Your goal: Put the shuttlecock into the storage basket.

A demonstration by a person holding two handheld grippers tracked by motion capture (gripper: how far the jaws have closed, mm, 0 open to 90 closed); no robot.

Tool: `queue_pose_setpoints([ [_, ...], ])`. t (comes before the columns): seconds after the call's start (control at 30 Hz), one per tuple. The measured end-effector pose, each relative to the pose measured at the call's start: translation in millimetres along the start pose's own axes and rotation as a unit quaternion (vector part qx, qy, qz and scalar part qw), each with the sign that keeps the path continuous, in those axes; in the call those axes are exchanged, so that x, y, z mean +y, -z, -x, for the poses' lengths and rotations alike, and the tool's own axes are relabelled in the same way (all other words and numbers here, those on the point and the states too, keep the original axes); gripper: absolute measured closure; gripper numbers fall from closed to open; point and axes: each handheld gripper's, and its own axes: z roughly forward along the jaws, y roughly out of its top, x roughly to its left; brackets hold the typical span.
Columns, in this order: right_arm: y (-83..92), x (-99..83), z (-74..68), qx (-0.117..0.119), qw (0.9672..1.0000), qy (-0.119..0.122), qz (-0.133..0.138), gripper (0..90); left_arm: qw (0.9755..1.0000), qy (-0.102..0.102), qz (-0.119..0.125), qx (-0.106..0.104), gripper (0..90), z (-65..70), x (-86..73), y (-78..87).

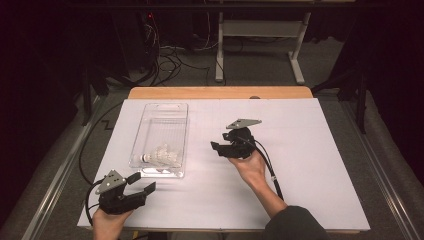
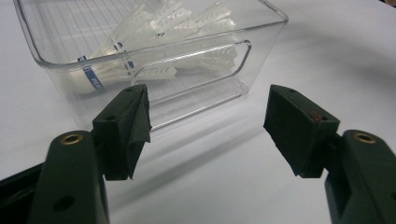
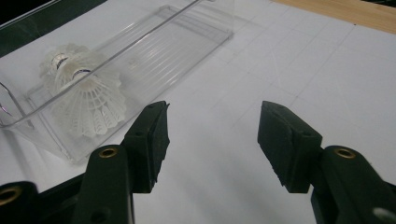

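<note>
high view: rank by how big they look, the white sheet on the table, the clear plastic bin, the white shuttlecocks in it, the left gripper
1. White sheet, largest by far.
2. Clear plastic bin.
3. Left gripper, black and open; it sits nearest the camera, so it may look oversized.
4. White shuttlecocks, a small cluster at the bin's near end.

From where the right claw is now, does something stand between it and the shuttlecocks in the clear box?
Yes. The shuttlecocks lie inside the clear plastic box, so its side wall stands between them and the open right claw. The white table between claw and box is bare. The box is open on top.
</note>
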Motion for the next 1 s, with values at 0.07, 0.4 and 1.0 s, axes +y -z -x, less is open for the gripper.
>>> queue_pose_setpoints([
  [0.07,1.7,-1.2,1.9,-0.001,1.0,0.001,0.001,43.6,1.0,0.0,-0.001,0.0,32.1,0.0,0.0,-0.1],
  [0.4,12.0,-10.7,12.3,-0.009,0.9999,-0.007,0.008,43.7,1.0,0.001,-0.001,0.001,32.0,-0.1,0.0,-0.3],
  [1.0,35.2,-25.7,33.0,-0.03,0.9993,-0.02,0.013,43.4,1.0,0.001,-0.001,0.002,32.1,-0.2,0.0,-0.3],
])
